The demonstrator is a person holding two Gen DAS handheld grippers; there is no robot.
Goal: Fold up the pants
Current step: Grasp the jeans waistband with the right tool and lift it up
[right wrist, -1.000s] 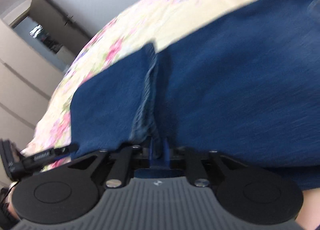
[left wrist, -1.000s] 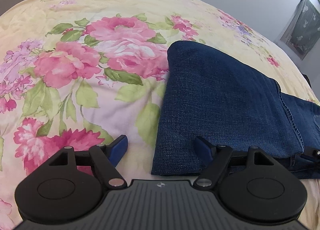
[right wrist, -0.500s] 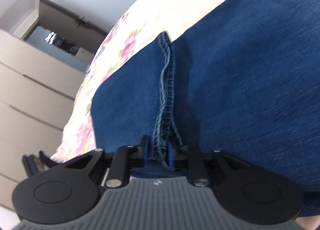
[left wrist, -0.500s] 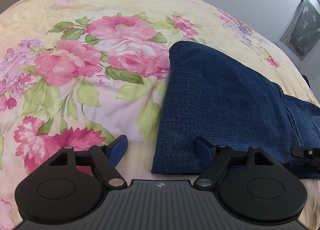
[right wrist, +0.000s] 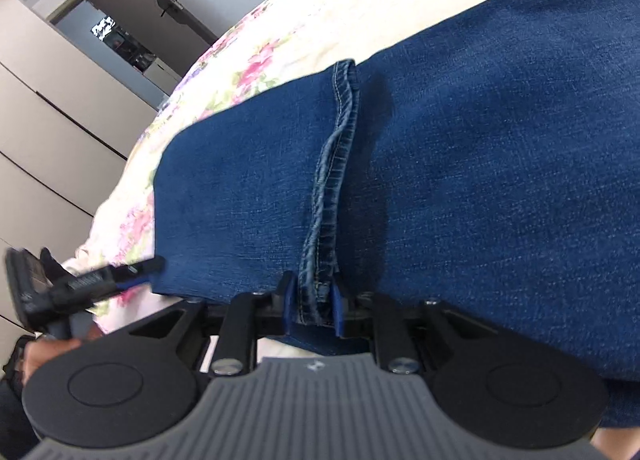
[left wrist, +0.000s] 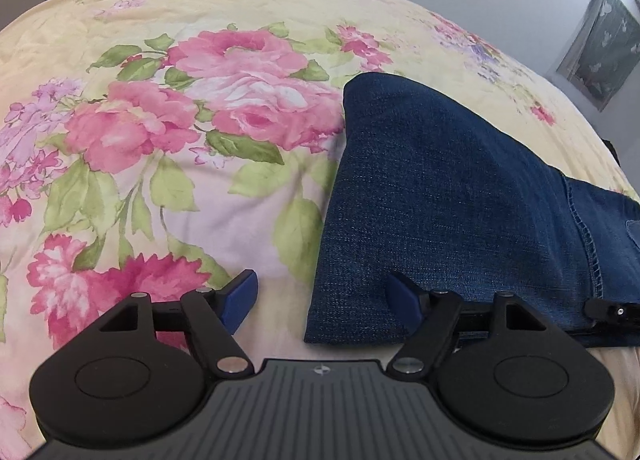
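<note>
left gripper stood wide open, holding nothing, its right finger over the folded edge of the pants; these lay on the floral bedspread, long axis running away to the right. right gripper was nearer the hem, jaws pinching it. versus 0.5 s before: hem lay flatter, left gripper unchanged

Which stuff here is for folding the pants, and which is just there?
For the job:
- jeans
- hem, pinched by the right tongs
- left tongs, open at the jeans' corner

Just there:
- flowery bedspread
- wardrobe
- doorway
- grey wall hanging
</note>
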